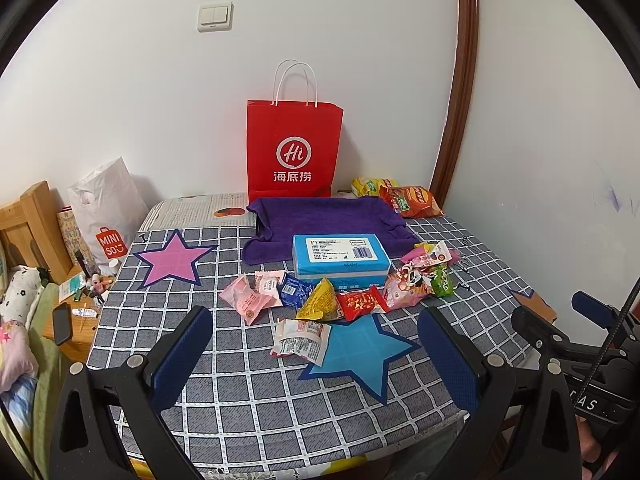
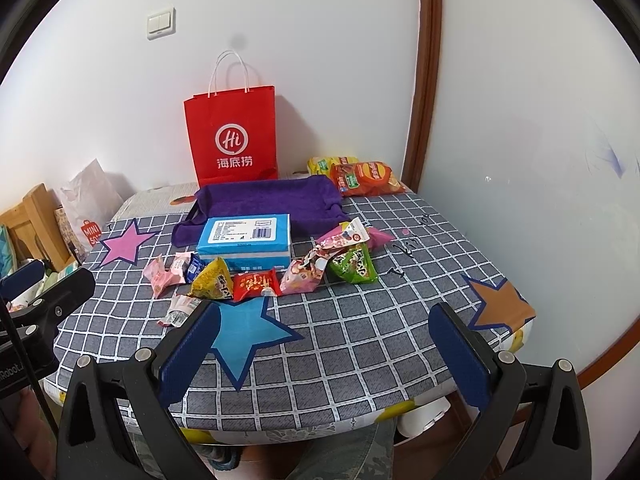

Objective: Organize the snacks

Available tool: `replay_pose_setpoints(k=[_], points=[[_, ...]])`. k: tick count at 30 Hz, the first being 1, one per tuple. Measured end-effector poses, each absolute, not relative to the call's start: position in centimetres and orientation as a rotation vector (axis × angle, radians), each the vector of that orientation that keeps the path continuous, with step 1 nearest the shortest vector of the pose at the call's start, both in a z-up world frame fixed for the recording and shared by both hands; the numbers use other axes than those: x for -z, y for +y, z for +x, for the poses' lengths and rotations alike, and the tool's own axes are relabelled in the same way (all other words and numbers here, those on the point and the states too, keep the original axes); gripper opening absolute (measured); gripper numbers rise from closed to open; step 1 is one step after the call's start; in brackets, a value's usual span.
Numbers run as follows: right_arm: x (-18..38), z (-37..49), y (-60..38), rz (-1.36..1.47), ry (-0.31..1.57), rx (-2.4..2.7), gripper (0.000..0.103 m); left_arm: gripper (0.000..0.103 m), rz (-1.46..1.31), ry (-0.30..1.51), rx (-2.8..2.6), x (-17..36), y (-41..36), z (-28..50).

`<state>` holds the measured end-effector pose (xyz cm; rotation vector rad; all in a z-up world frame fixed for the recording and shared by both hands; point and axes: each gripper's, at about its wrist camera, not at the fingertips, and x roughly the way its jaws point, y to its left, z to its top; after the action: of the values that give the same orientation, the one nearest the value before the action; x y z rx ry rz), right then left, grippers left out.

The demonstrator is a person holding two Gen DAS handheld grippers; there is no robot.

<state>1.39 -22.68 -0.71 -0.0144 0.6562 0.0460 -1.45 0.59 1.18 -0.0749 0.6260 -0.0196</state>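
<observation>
Several small snack packets lie in a row in front of a blue tissue pack [image 1: 341, 258] [image 2: 245, 237]: pink ones [image 1: 248, 298], a yellow triangular one [image 1: 320, 300] [image 2: 213, 280], a red one [image 1: 362, 303] [image 2: 255, 283], a green one [image 2: 354, 266], and a white one [image 1: 301, 338] on the blue star [image 1: 360, 356]. A purple cloth tray [image 1: 324, 216] [image 2: 268, 200] lies behind. My left gripper [image 1: 316, 320] is open and empty above the near table. My right gripper [image 2: 326, 314] is open and empty, right of the blue star [image 2: 244, 332].
A red paper bag [image 1: 294, 148] [image 2: 234, 136] stands against the wall. Chip bags [image 1: 412, 200] [image 2: 366, 180] lie at the back right. The checked tablecloth [image 1: 248, 400] has pink [image 1: 170, 262] and orange [image 2: 500, 306] stars. A white Miniso bag [image 1: 108, 208] and cluttered nightstand stand left.
</observation>
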Motion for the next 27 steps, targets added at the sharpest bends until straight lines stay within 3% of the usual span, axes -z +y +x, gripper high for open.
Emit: replay_pose_setpoints(k=[27], points=[[0.50,1.15,-22.66,-0.012,0.647,-0.053,0.102,0.103,-0.075,0.624,0.021,-1.12,0.59,-1.57]])
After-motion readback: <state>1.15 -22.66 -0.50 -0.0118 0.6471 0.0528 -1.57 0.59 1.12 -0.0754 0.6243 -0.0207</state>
